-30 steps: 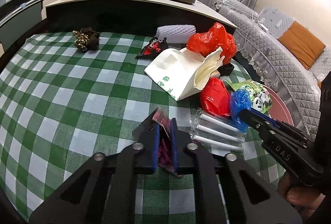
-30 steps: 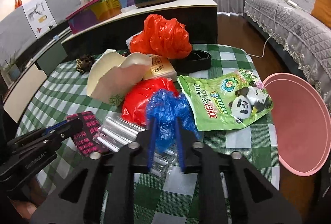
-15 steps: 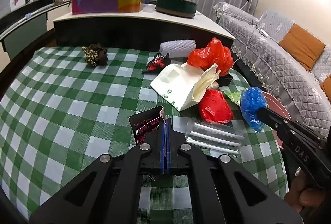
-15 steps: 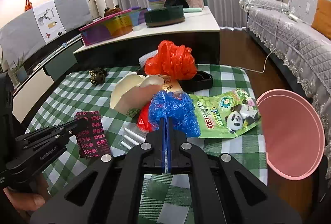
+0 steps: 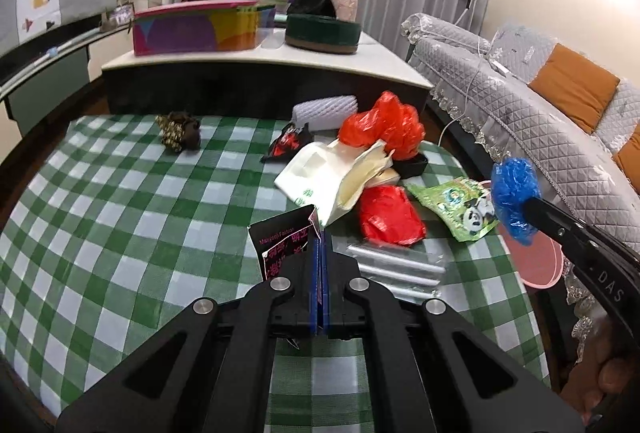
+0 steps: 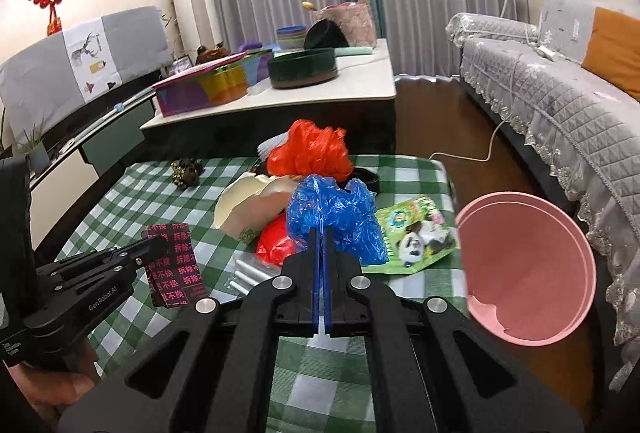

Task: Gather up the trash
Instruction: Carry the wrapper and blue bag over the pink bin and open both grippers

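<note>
Left gripper [image 5: 320, 237]: jaws clamped on the black-and-pink wrapper [image 5: 284, 241], which now hangs clear of the green checked tablecloth [image 5: 120, 193]. A second ago the jaws stood slightly apart around it while it lay on the cloth.

Right gripper [image 6: 322, 237]: jaws pinched tight on the blue plastic bag [image 6: 336, 209], bag lifted off the table. A second ago the bag sat on the cloth between parted jaws, against the red bag [image 6: 276, 245]. In the left wrist view the blue bag now hangs near the pink bin [image 6: 528, 265], beyond the table's right edge.

Both views sit higher than before; more of the room shows.

Unmoved on the cloth: panda snack packet [image 6: 416, 237], clear tube pack [image 5: 396, 265], cream bag [image 5: 340, 177], orange-red bag [image 5: 384, 125], dark crumpled wrapper [image 5: 180, 131].
</note>
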The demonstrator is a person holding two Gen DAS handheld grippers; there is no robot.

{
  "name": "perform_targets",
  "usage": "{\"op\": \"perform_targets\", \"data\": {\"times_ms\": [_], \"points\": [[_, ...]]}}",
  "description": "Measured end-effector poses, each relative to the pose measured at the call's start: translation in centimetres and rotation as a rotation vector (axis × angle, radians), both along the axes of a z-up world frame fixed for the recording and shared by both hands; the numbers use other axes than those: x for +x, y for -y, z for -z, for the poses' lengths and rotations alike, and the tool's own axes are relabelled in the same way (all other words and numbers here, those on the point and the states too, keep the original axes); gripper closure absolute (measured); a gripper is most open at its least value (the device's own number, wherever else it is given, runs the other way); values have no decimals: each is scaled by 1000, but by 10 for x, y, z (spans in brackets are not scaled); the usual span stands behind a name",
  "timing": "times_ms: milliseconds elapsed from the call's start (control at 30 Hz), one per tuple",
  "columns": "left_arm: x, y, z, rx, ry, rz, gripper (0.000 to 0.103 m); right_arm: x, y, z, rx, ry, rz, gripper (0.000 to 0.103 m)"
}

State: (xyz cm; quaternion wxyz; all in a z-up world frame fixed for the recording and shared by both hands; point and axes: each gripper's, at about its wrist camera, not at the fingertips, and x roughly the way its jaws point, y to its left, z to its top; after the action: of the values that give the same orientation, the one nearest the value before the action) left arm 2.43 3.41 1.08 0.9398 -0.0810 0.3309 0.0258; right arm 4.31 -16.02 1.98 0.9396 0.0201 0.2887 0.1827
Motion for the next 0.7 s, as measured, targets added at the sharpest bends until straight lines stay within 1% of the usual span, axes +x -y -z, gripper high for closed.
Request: {"op": "perform_targets", "data": {"times_ms": [233, 567, 700], "points": [[-2, 22, -10, 26, 33, 33, 102, -8, 23, -10, 12, 23, 48, 102], [-1, 57, -23, 29, 63, 104, 102, -19, 61, -24, 14, 58, 127, 102], [-2, 71, -34, 24, 82, 138, 102, -25, 74, -30, -8, 60, 139, 102]]}}
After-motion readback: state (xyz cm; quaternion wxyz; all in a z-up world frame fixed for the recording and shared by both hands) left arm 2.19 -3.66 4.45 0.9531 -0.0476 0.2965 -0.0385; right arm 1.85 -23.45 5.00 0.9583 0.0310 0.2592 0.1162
